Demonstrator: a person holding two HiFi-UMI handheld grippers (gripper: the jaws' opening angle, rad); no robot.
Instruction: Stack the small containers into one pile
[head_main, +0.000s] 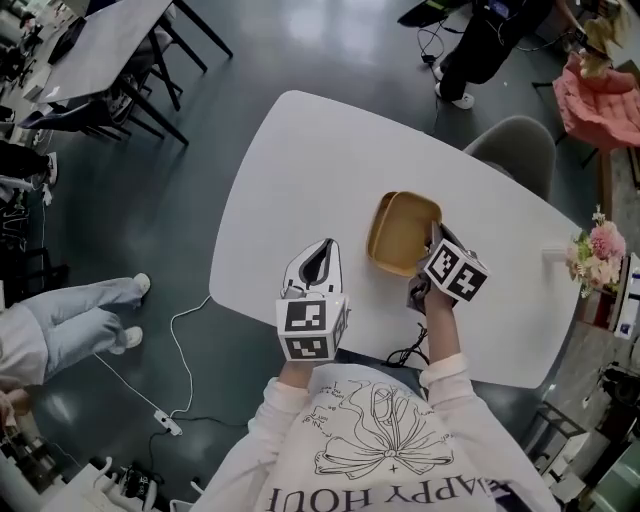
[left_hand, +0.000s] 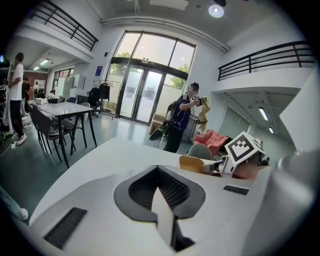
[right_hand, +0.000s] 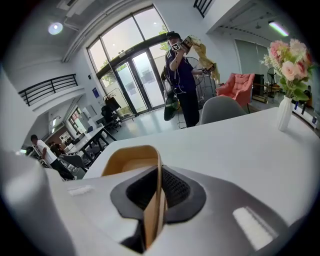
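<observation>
Step in hand, as I read it: carrying or placing, not picking. right gripper (head_main: 434, 240) has its jaws clamped on the near side wall of the tan container (head_main: 400, 235); the right gripper view shows that thin wall pinched edge-on between the pads (right_hand: 172, 187), with the rest of the container ahead of the jaws. The container sits about mid-table on the white table (head_main: 300, 160), and I can't tell whether its base is down flat or slightly lifted. left gripper (head_main: 320, 255) has its jaws together with nothing between them. It's just left of the container and apart from it; its own view shows the container (left_hand: 192, 163) off to the right with the right gripper on it. Container interior looks empty and smooth, with nothing loose inside. The rim looks a bit thick, so it could be more than one nested, but I can't confirm that. No other loose containers are visible on the table, only a flower vase (head_main: 600, 250) at the far right edge. Next move needs a target: either find the remaining containers out of frame or, if this is already the pile, set it down flat and release. Keep the wall grip square, since a thin rim can twist in the pads
</observation>
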